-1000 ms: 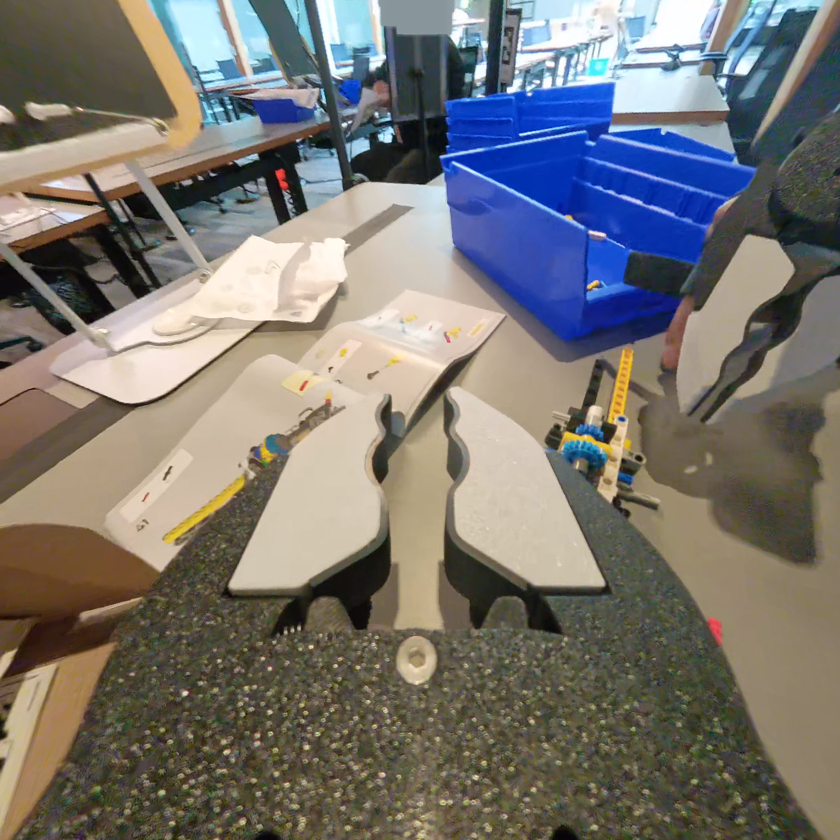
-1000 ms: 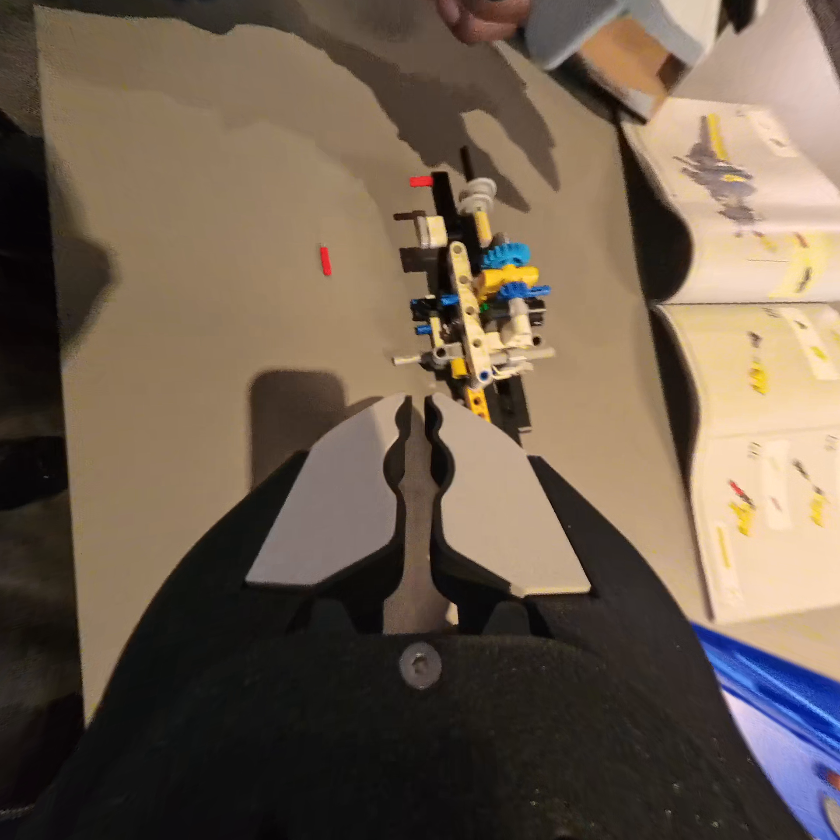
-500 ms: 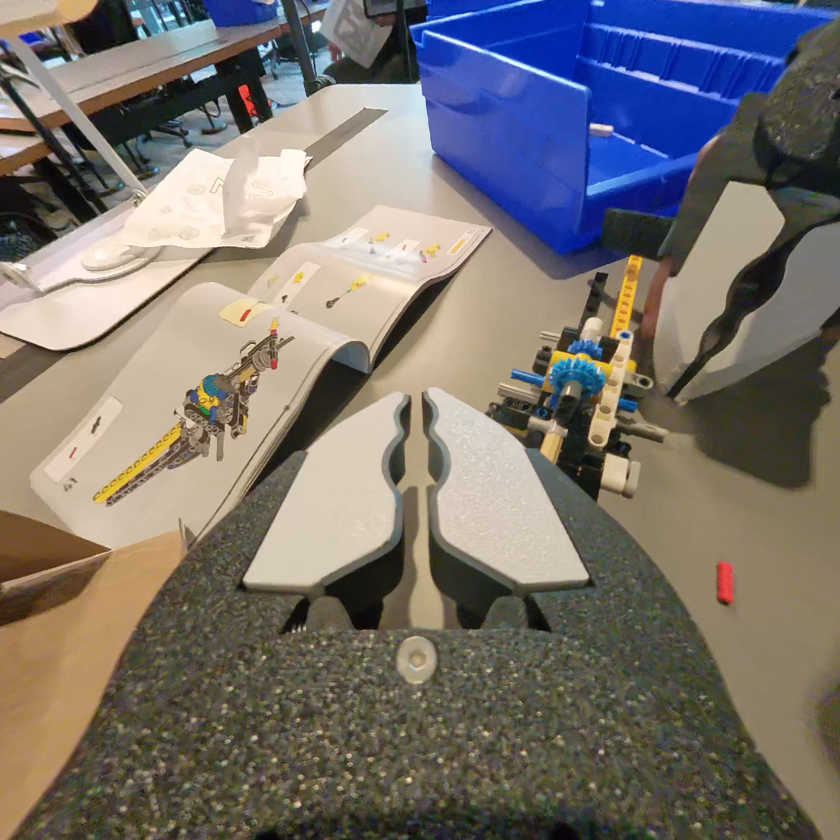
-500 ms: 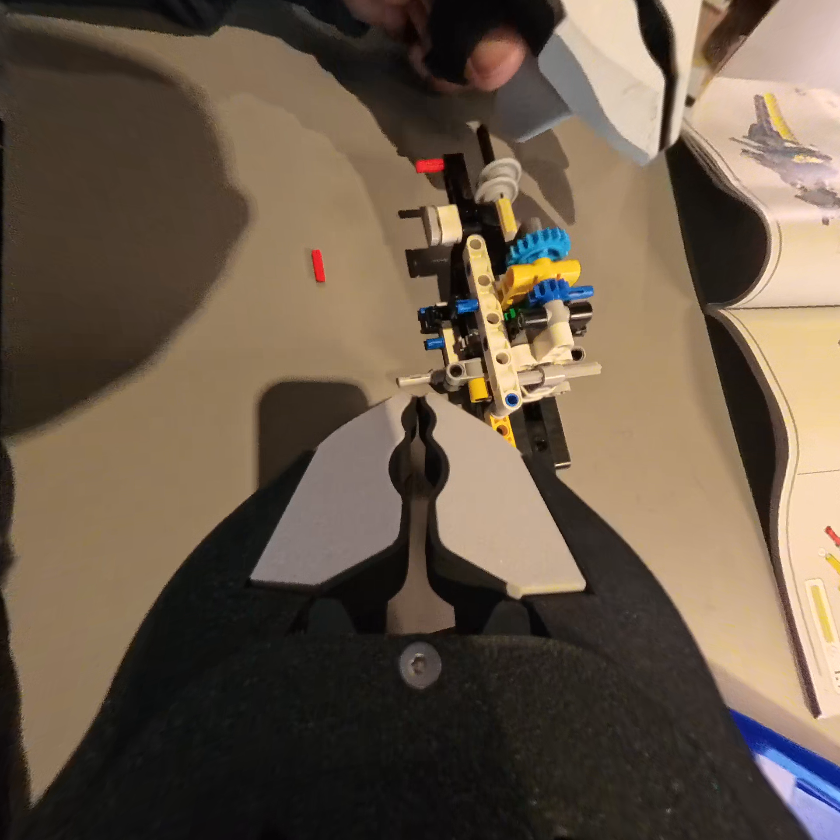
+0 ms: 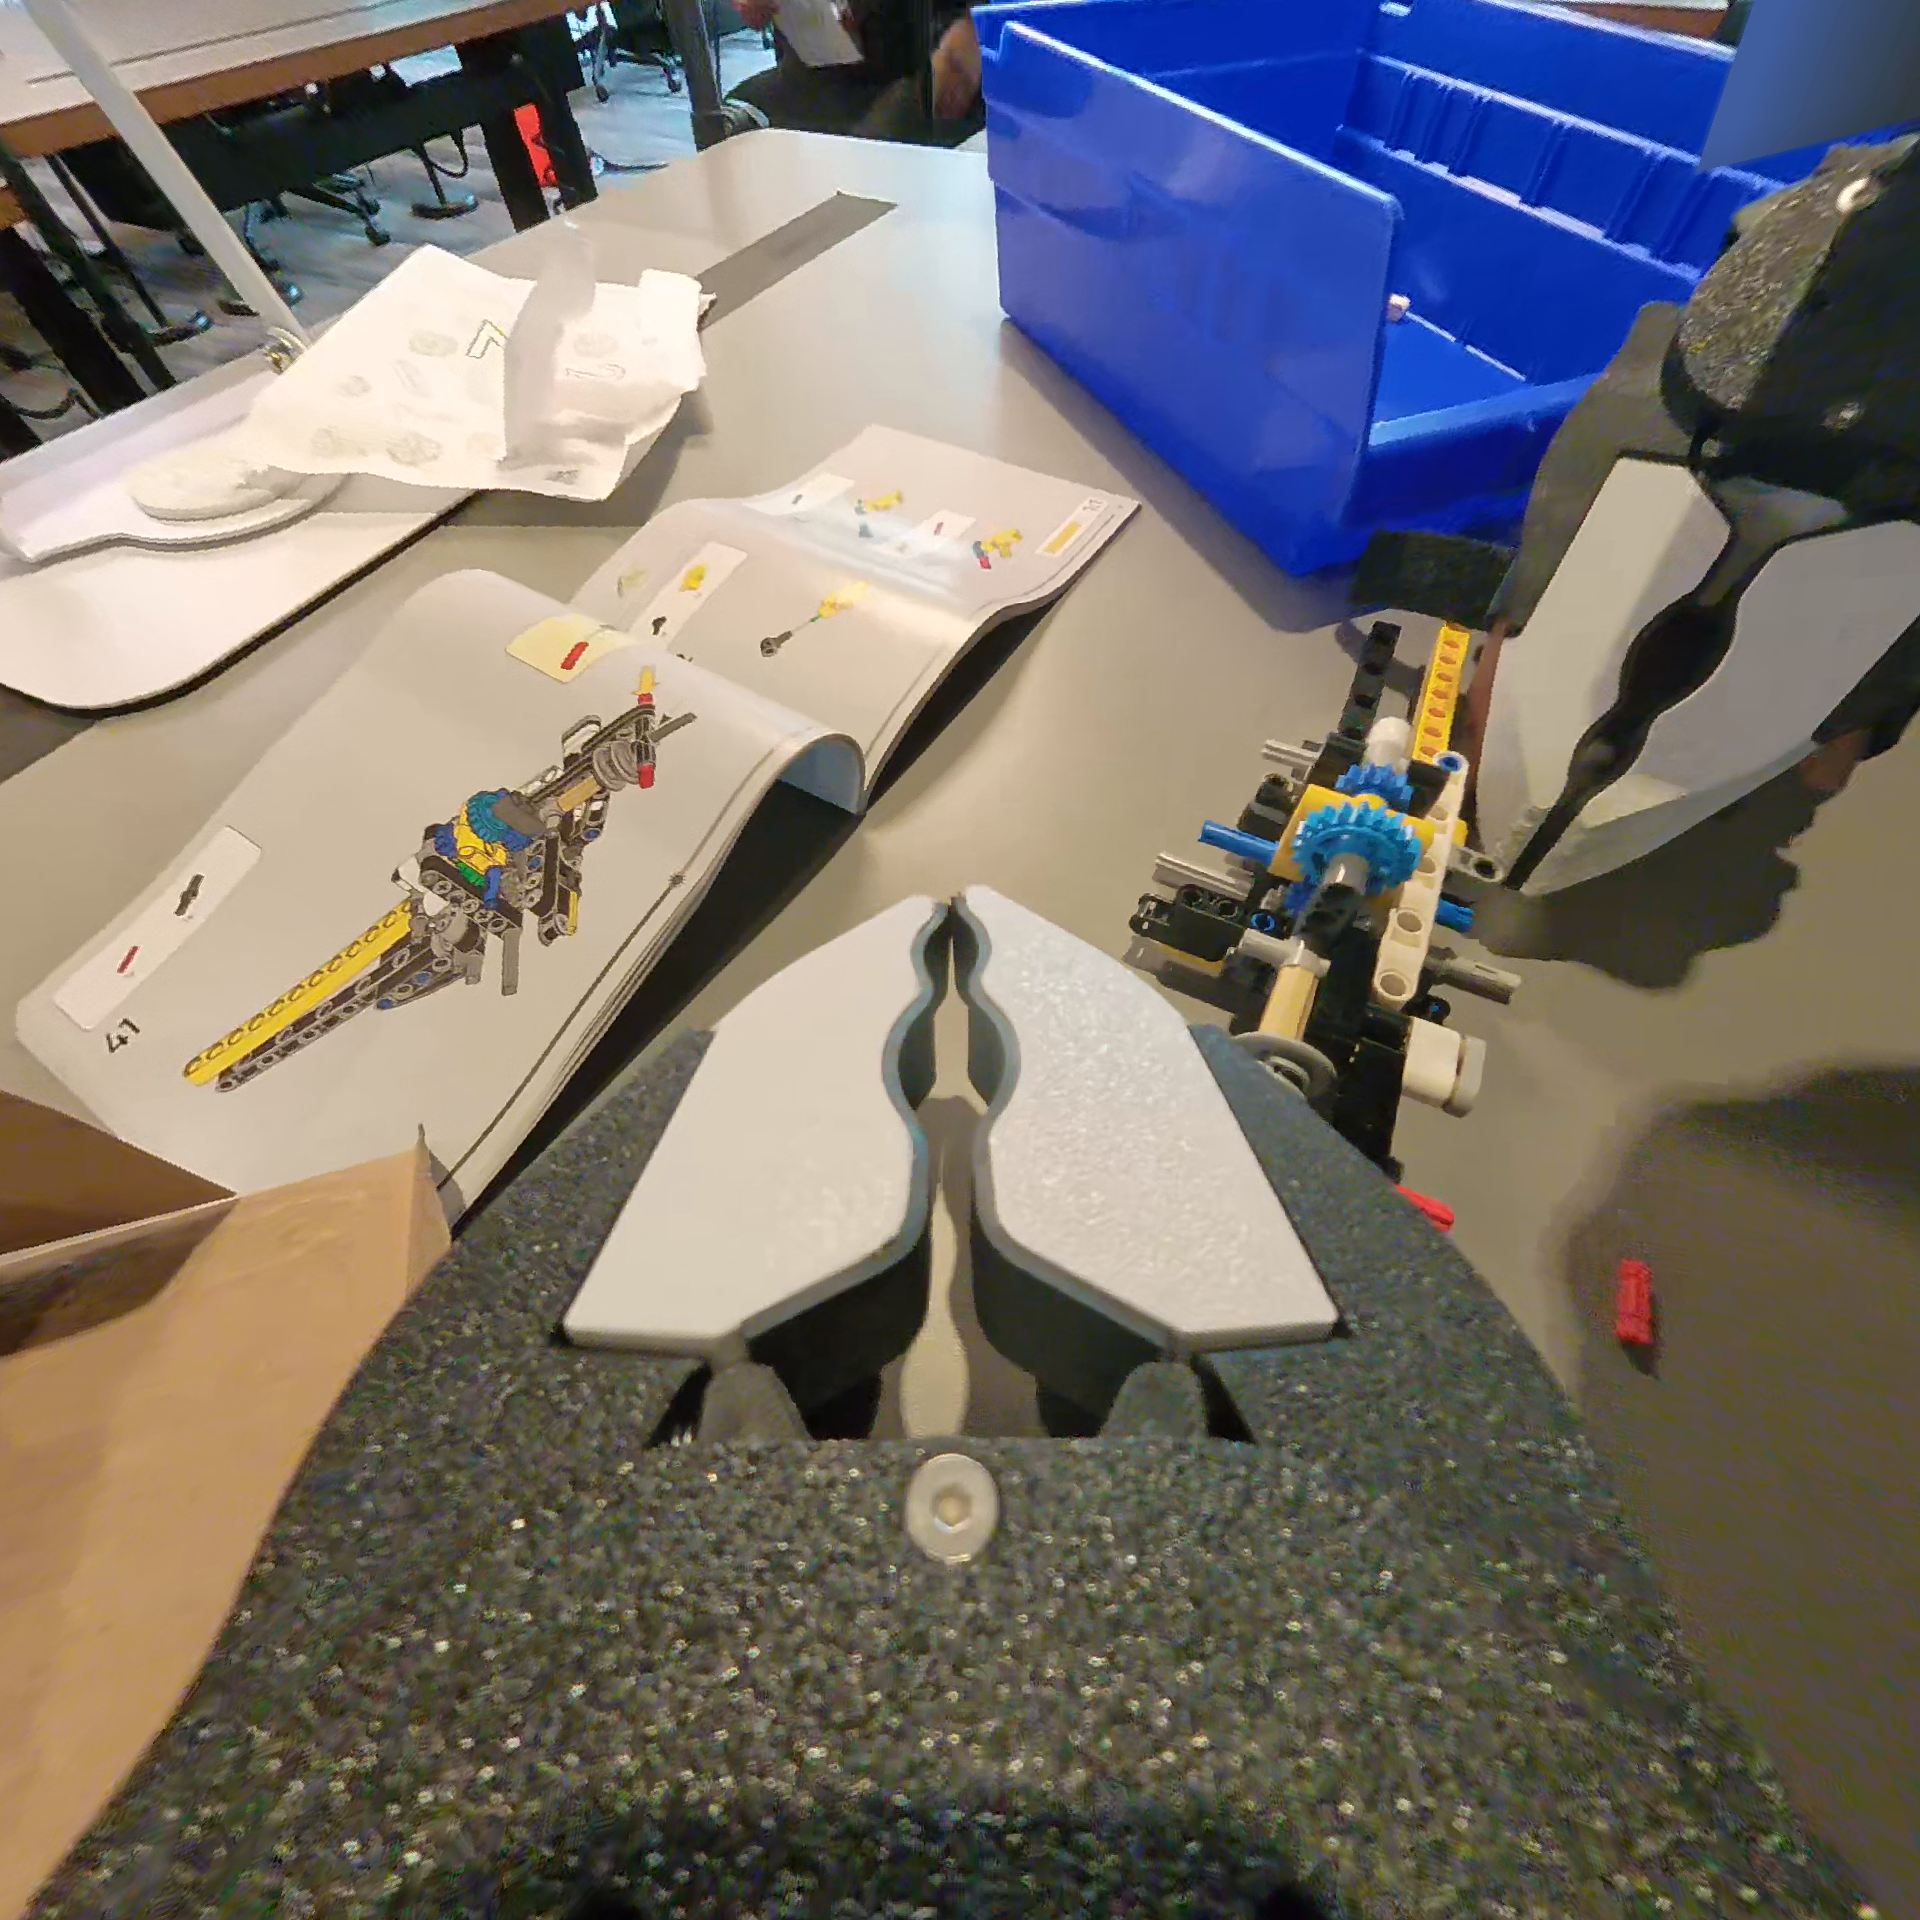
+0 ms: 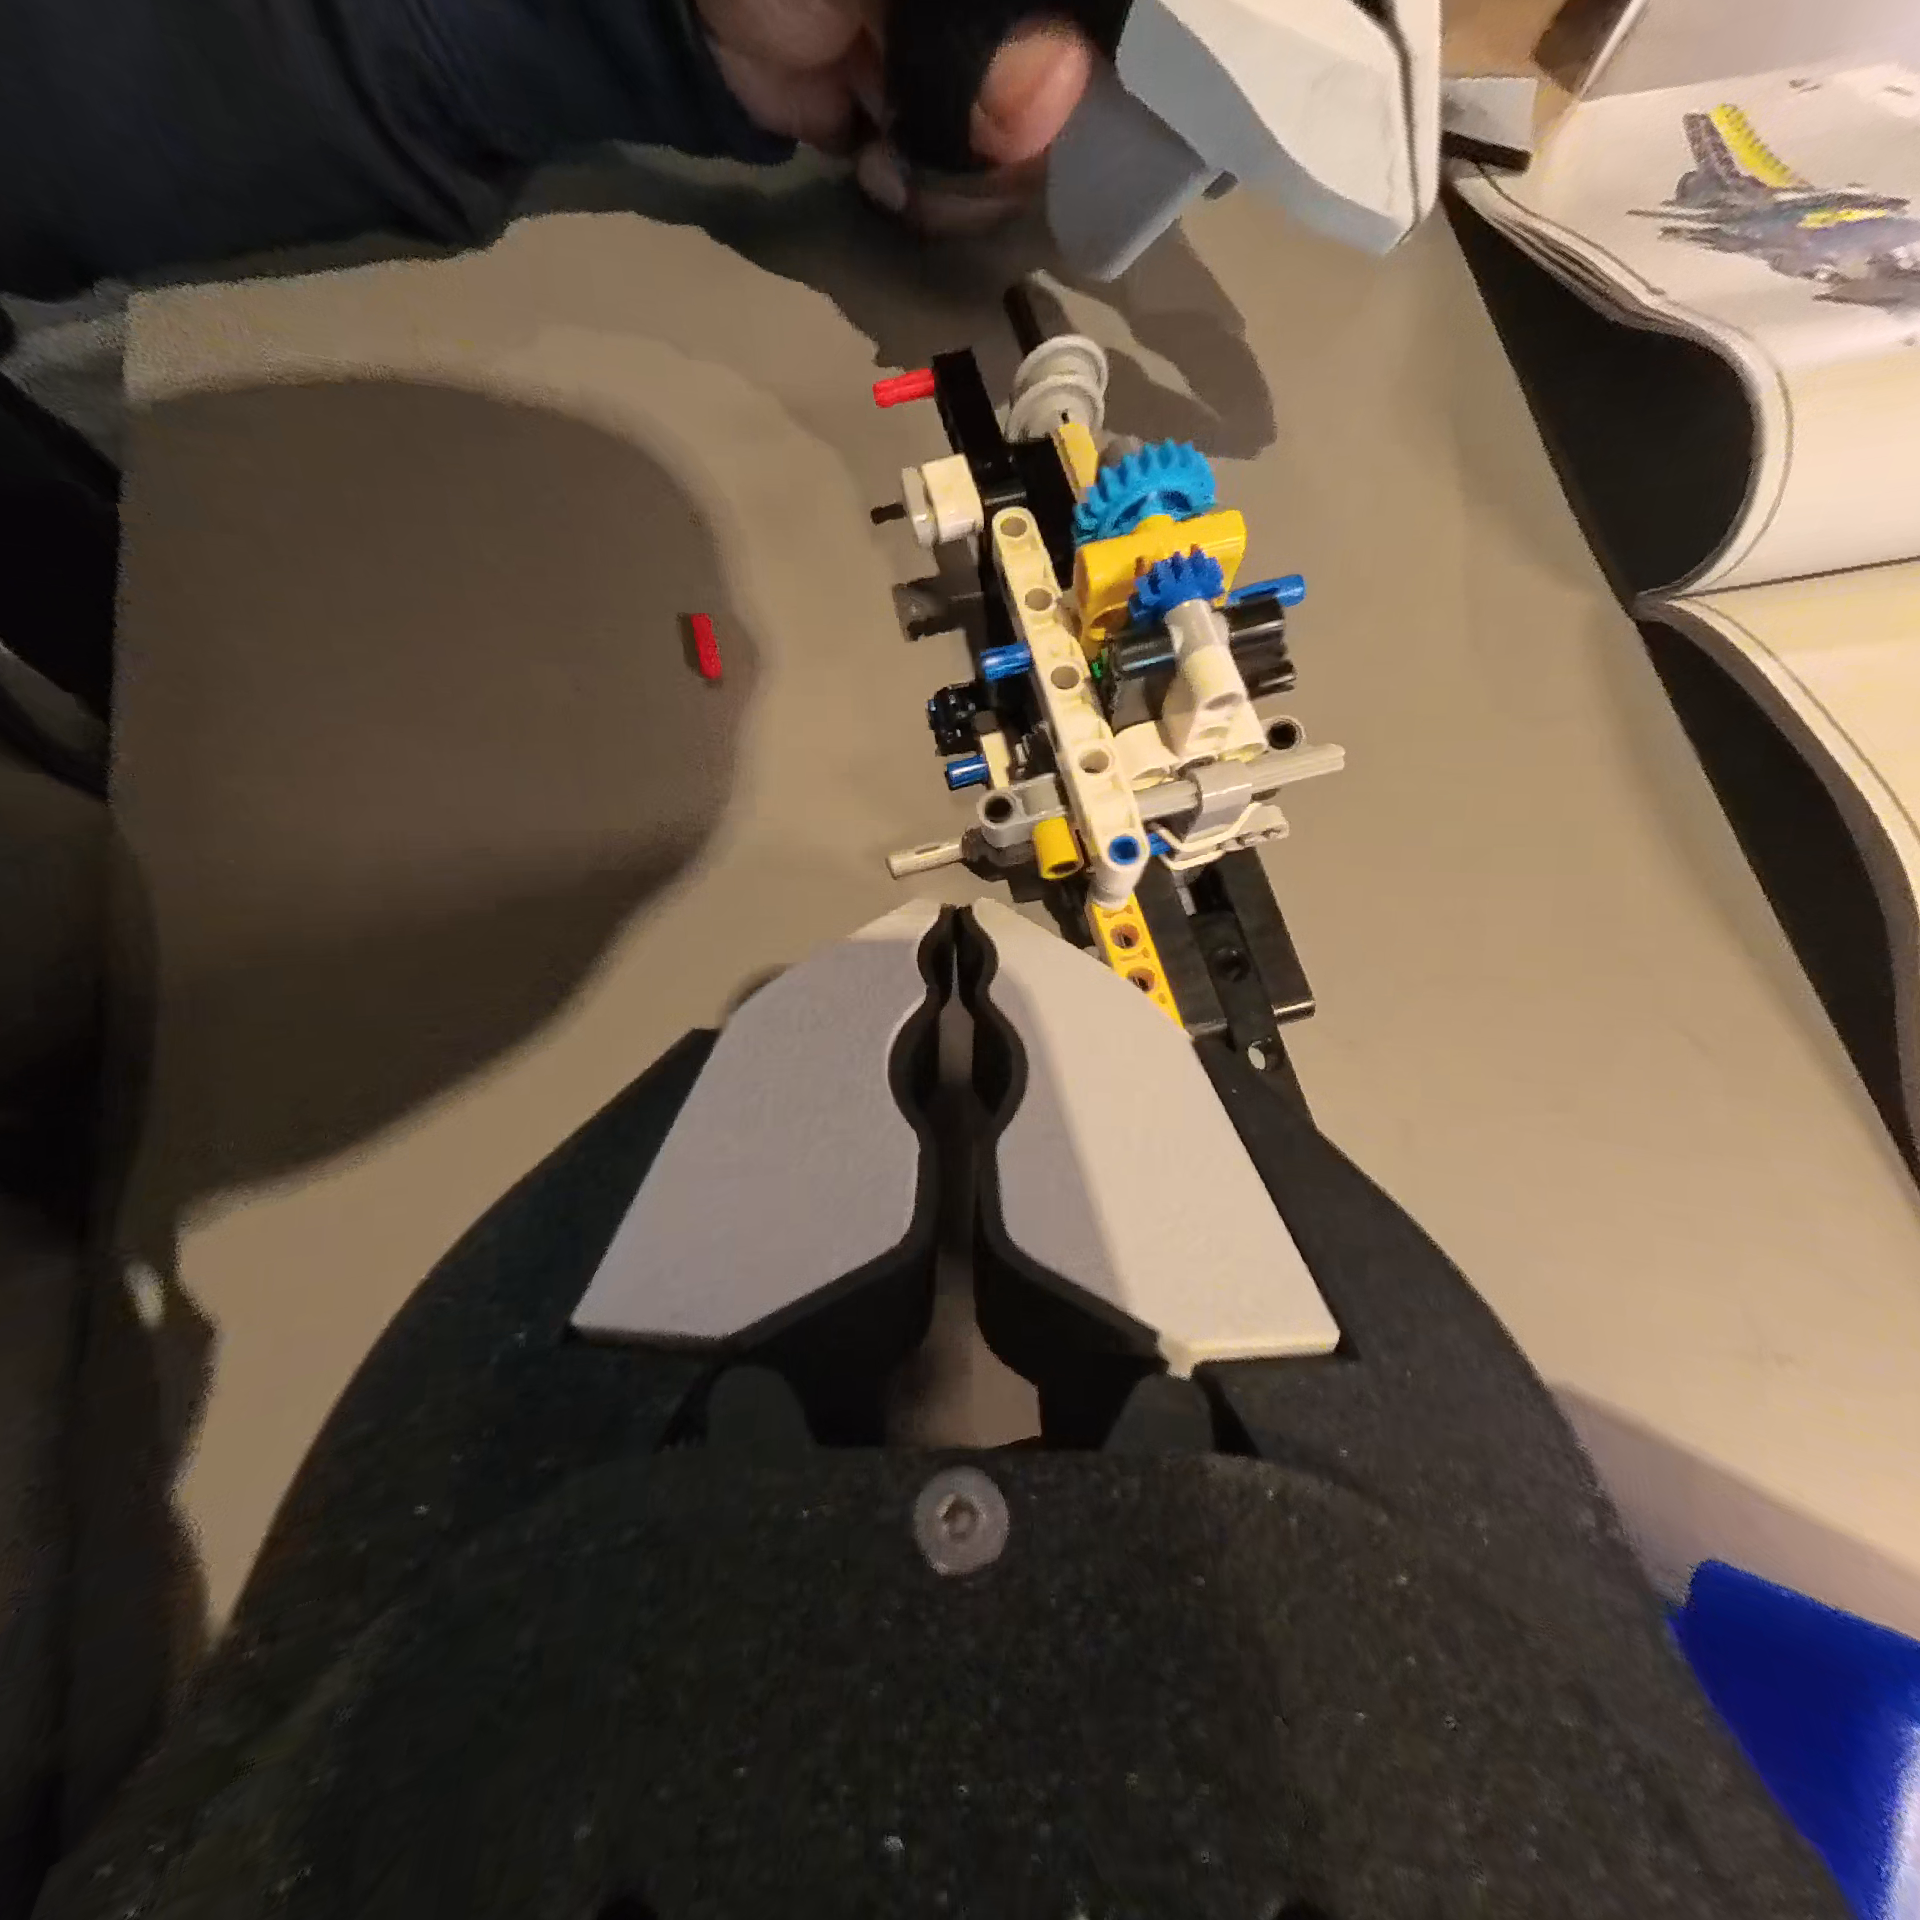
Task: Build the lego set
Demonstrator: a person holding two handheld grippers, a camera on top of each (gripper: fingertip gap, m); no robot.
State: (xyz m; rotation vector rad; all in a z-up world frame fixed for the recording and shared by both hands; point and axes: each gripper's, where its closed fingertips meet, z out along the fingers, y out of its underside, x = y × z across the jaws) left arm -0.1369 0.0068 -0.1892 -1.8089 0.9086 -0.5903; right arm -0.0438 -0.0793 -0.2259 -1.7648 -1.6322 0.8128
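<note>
Right hand-held gripper [image 6: 954, 914] and left hand-held gripper [image 5: 951, 909] both closed and empty at opposite ends of the model [image 6: 1101, 665] on the tabletop [image 6: 1455, 1039]; likely between parts, next needs a jaw opened for the loose red pin [image 6: 703, 645] beside the model.
</note>
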